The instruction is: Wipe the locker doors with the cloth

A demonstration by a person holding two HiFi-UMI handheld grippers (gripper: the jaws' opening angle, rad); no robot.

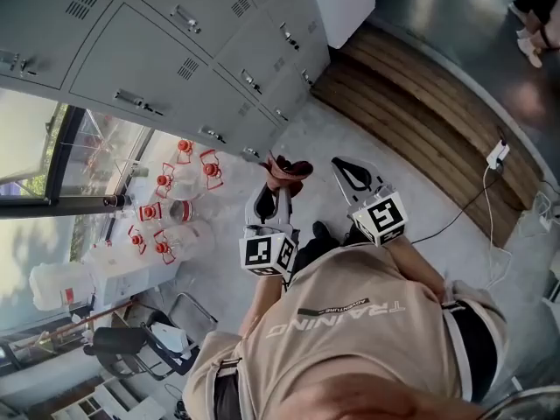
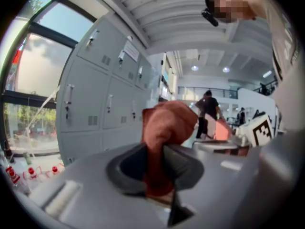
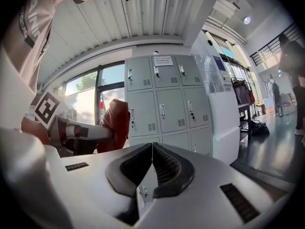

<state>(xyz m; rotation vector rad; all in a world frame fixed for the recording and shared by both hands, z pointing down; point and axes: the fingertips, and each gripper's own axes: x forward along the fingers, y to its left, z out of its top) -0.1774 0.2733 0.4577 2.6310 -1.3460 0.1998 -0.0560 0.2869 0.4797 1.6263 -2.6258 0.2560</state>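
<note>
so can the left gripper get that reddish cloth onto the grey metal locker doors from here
Probably yes. The left gripper is shut on the reddish cloth, and nothing stands between it and the grey metal locker doors; there is a gap to close first.

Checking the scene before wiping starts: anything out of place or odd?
Nothing spilled or damaged. The cloth is bunched in the left tool, clear of the lockers; the right tool is shut and empty. Floor clutter only: red-capped bottles by the lockers, a loose cable.
</note>
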